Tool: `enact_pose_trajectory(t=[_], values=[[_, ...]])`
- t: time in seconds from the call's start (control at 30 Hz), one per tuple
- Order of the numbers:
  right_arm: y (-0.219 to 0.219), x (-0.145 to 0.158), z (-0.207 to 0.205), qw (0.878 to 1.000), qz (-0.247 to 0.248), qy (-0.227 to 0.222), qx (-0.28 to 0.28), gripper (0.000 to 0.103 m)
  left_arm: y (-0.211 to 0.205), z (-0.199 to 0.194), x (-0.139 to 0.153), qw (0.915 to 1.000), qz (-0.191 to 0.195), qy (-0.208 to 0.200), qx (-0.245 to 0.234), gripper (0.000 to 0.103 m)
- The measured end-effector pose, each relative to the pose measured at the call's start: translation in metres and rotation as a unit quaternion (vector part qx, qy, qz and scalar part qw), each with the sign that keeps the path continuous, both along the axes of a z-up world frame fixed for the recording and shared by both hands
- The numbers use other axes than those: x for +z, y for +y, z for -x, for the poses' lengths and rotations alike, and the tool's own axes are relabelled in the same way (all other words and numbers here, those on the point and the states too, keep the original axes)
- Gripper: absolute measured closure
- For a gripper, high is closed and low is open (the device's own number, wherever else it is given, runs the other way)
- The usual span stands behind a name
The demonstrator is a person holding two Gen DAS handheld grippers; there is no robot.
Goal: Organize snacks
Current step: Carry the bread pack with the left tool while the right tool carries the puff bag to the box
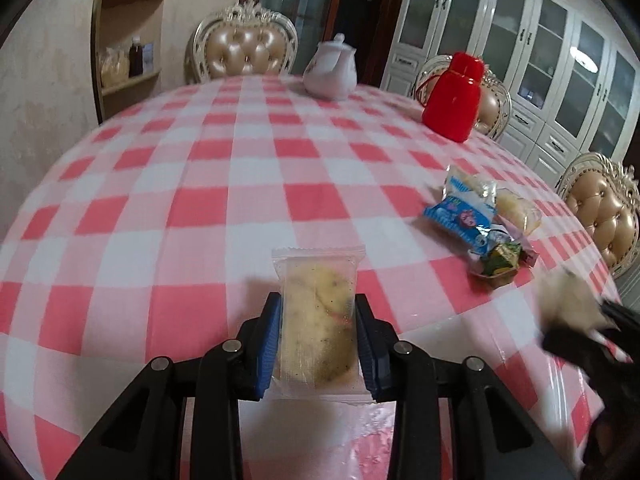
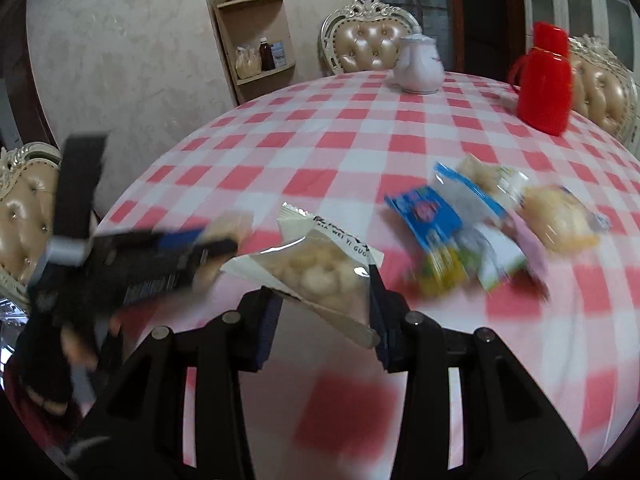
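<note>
Snacks in both hand-held grippers, pile to the right

Left hand-held gripper (image 1: 317, 344) clamps a clear biscuit packet (image 1: 318, 316), long axis pointing away; right hand-held gripper (image 2: 325, 320) clamps a puff packet (image 2: 320, 272); snack pile (image 2: 496, 224) lies on the worktop (image 2: 360, 140), nearer the right.

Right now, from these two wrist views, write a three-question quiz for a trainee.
1. True or false: the left gripper is shut on a clear-wrapped pastry.
2. The right gripper holds: A) the red flask B) a packet of pale round snacks C) nothing.
3. Fill in: the loose snack pile lies on a red and white ____ tablecloth.

Key: 1 true; 2 B; 3 checked.
</note>
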State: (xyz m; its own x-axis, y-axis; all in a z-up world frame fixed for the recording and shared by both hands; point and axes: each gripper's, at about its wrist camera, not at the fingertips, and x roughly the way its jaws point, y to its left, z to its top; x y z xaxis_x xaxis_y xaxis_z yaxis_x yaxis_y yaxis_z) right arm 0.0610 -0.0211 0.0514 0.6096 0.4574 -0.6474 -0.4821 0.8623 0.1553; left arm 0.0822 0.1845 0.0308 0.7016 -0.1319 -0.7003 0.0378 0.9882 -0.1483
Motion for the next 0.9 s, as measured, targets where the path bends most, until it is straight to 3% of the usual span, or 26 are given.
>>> enact_pose_trajectory(t=[0.17, 0.37, 0.6, 0.9], values=[[-0.041, -0.001, 0.055, 0.999, -0.028, -0.013, -0.032, 0.059, -0.031, 0.024, 0.016, 0.9987, -0.02, -0.047, -0.007, 0.067], [-0.056, 0.0, 0.061, 0.998, -0.042, -0.012, -0.049, 0.059, -0.068, 0.062, 0.032, 0.9951, -0.049, -0.086, 0.002, 0.067], [-0.062, -0.005, 0.056, 0.997, -0.046, 0.002, -0.059, 0.059, -0.08, 0.105, 0.032, 0.9955, -0.058, -0.068, 0.031, 0.067], [-0.044, -0.003, 0.076, 0.998, -0.063, 0.008, -0.012, 0.059, -0.072, 0.159, 0.048, 0.9908, -0.117, -0.048, 0.048, 0.067]])
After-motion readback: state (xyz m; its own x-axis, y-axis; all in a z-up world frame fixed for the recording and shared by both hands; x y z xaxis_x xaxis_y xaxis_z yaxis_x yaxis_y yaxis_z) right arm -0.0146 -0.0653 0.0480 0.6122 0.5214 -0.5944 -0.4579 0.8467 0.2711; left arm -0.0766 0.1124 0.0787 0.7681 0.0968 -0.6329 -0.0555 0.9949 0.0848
